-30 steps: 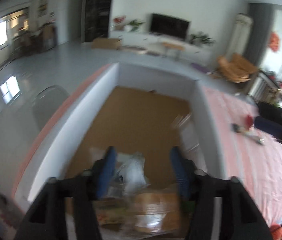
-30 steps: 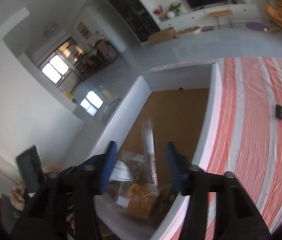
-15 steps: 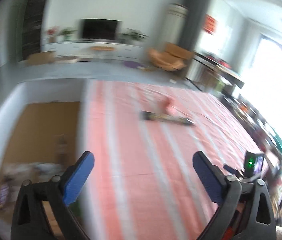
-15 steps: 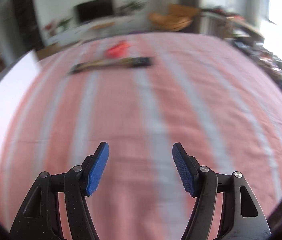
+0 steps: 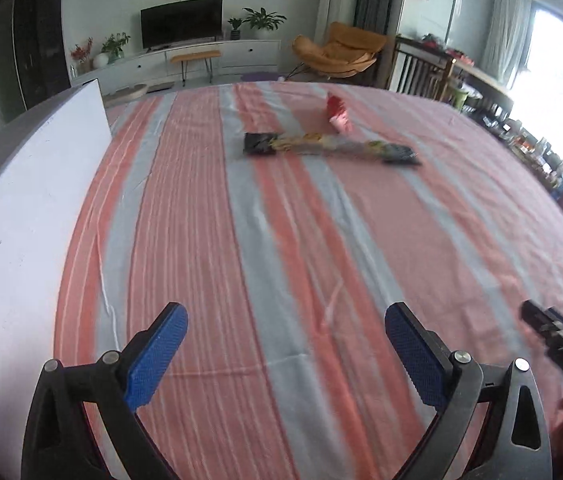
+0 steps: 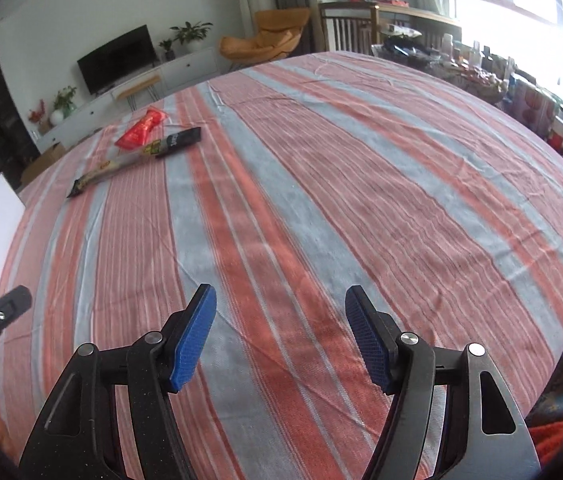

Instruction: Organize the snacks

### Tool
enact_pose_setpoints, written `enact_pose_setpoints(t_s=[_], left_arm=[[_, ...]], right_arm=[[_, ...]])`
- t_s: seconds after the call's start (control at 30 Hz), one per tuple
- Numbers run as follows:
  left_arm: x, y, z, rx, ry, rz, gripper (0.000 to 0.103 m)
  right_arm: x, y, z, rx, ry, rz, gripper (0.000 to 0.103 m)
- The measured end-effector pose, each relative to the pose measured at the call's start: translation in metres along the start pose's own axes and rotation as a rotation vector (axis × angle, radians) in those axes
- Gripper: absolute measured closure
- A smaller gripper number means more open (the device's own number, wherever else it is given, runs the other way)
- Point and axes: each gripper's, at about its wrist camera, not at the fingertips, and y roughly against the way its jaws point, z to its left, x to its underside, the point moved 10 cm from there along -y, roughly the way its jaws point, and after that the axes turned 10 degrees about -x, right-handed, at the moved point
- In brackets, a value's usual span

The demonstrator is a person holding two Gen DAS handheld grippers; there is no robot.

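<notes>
**Two packets left on the striped cloth**

Striped red-and-grey tablecloth (image 5: 281, 240) fills the left wrist view. The left gripper (image 5: 285, 344) hangs over it with jaws spread wide, holding nothing. Far ahead lie the long snack strip (image 5: 329, 146) and, touching its far side, the red packet (image 5: 337, 114). The white box wall (image 5: 29, 208) stands at left.

From the right wrist, the right gripper (image 6: 279, 332) is likewise parted and empty, the long snack strip (image 6: 137, 158) and red packet (image 6: 141, 133) well apart from it. Reach low and level; I judge the flat strip is best pinched across its middle.
</notes>
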Motion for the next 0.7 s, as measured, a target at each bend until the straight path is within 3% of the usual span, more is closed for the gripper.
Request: enact_pose_setpoints(t_s=[0.27,0.7], left_arm=[[0.014,-0.027,0.011,-0.038,-0.014,0.049,0.004],[0.014,-0.028,0.012,-0.048,-0.034,0.059,0.0]], right_arm=[[0.011,0.0,0.004,0.052,0.056,0.023,0.029],[0.015,-0.003,0.006,0.083,0.104,0.044,0.021]])
